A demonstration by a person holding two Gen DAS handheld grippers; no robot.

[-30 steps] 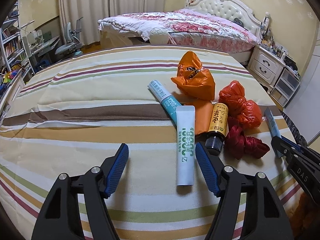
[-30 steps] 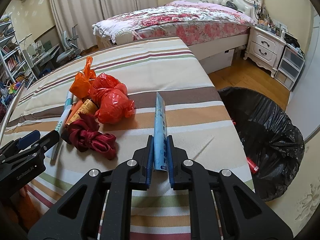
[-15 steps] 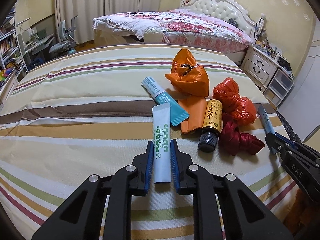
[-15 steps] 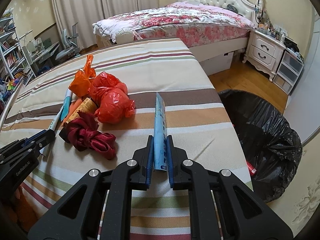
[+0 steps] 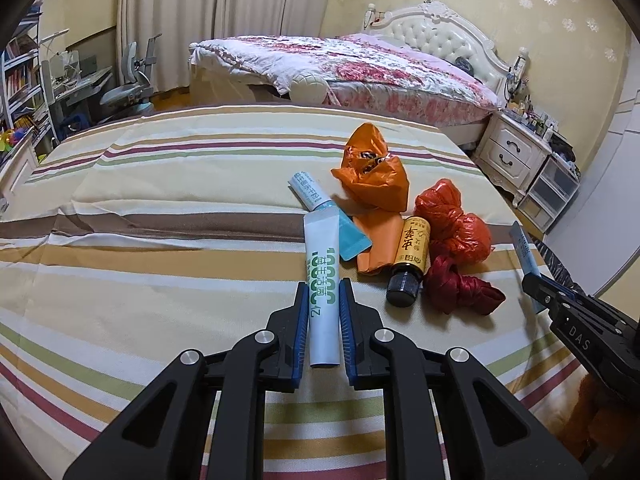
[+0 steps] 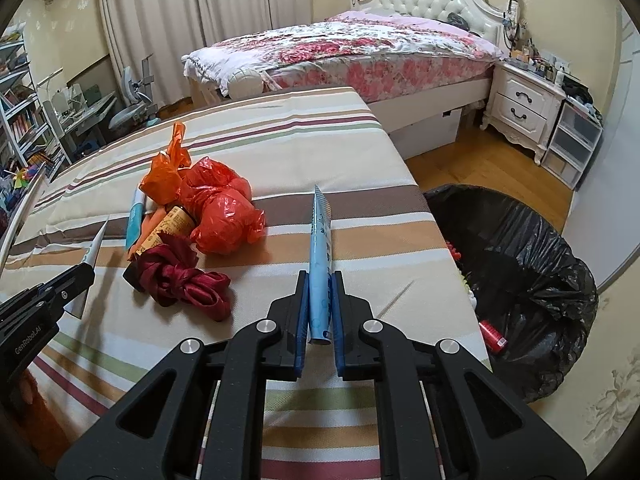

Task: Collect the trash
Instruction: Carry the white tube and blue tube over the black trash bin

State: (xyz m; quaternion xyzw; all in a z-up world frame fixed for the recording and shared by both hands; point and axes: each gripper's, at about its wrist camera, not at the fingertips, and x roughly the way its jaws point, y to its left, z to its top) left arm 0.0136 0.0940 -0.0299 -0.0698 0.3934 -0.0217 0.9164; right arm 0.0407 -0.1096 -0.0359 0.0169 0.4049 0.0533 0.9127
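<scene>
a second ago our left gripper [image 5: 324, 312] stood spread wide beside the white tube [image 5: 322, 300]; its jaws have since closed and now pinch that tube near its lower end, so we hold one piece of trash in each hand and both are ready to carry to the bag. our right gripper [image 6: 319, 308] was already pressed on the blue tube [image 6: 320, 264] and has not let go, holding it edge-up so its flat crimped tip points to twelve o'clock. largest first: the striped bedspread [image 5: 160, 280] is a coarse woven cloth in cream, tan, brown and maroon bands, slightly creased at nine o'clock of the left view. the black bin bag [image 6: 528, 280] gapes at three o'clock of the right view, thin glossy crinkled film, with a small red thing on its near rim. the rest of the trash lies in a heap at one to two o'clock of our left gripper: an orange bag [image 5: 372, 176], knotted and crumpled, a red bag [image 5: 452, 220] bunched into shiny lumps, a dark red ribbon [image 5: 460, 288] tied in soft satin loops, a small brown bottle [image 5: 408, 264] with a yellow label and black cap lying on its side, and a teal tube [image 5: 320, 200] half under the white one. both held tubes look smooth, flattened and light.
</scene>
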